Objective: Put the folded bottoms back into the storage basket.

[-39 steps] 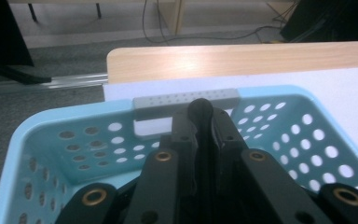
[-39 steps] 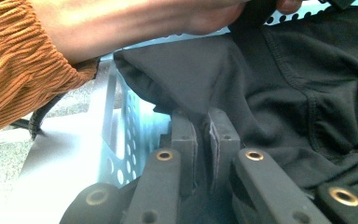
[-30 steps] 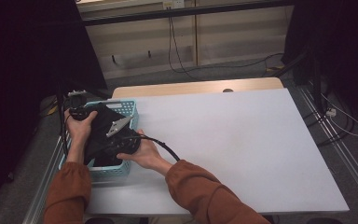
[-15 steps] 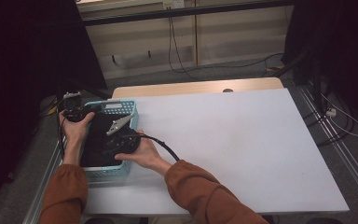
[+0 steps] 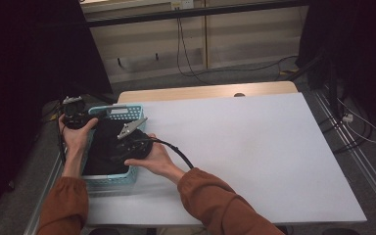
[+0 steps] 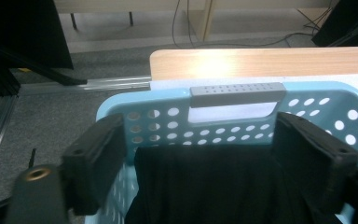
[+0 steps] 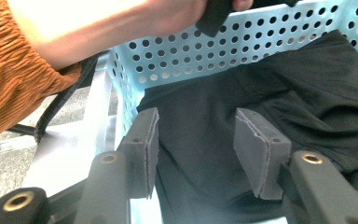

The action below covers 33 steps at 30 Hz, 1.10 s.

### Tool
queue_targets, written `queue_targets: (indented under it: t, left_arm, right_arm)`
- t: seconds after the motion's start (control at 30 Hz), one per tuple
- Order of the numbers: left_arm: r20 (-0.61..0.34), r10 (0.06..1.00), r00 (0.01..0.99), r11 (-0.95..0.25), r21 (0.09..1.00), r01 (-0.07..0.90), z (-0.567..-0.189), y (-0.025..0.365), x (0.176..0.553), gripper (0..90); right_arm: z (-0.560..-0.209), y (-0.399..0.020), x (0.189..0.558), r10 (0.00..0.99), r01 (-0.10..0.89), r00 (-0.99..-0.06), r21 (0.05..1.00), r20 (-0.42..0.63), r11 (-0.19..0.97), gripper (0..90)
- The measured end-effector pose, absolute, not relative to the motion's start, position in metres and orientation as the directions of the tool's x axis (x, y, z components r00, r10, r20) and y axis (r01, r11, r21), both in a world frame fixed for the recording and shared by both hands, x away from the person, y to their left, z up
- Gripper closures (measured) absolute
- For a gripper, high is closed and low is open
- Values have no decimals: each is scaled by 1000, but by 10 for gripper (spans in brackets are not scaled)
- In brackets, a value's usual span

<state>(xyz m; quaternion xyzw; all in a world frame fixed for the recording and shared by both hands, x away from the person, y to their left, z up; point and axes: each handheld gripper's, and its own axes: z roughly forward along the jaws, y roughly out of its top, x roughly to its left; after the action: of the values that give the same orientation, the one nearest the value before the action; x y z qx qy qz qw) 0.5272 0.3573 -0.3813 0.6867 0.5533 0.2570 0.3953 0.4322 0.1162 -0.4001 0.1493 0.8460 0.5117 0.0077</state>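
Note:
A light blue perforated basket (image 5: 120,112) stands at the table's left edge with a black cloth (image 5: 105,144) lying in it. My left gripper (image 5: 78,120) hovers at the basket's far left corner. Its jaws have just been opening and stand wide (image 6: 196,144) above the cloth (image 6: 214,186), pads clear of it. My right gripper (image 5: 129,147) is over the basket's near right side. Its jaws (image 7: 198,126) have also just been opening, with the cloth (image 7: 298,93) lying loose below them and nothing pressed between the pads.
The basket's far wall (image 6: 158,123) has a grey handle bar (image 6: 235,94). The white table top (image 5: 254,147) stretches to the right of the basket. A black cable (image 5: 176,152) trails from the right gripper across the table. An orange sleeve (image 7: 14,79) reaches over the basket wall (image 7: 205,51).
The black cloth, bunched up high between the two grippers a second ago, has sunk and lies flatter in the basket. The left hand drew slightly toward the far left corner.

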Motion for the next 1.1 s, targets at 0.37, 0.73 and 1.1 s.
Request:
queue_targets:
  t: [0.37,0.73,1.1]
  left_arm:
    - [-83,954,288,-72,869,489,-362,352,512,52]
    - [-133,925,356,-51,884,464,-348,341,496,34]
    - [-97,922,375,-103,872,479,-348,332,470,51]
  right_arm:
    - [-398,103,434,283,246,-950,871,130,425,444]
    - [-393,82,434,325,272,-934,883,147,383,297]
    - [-393,72,433,375,287,-916,884,142,368,171]
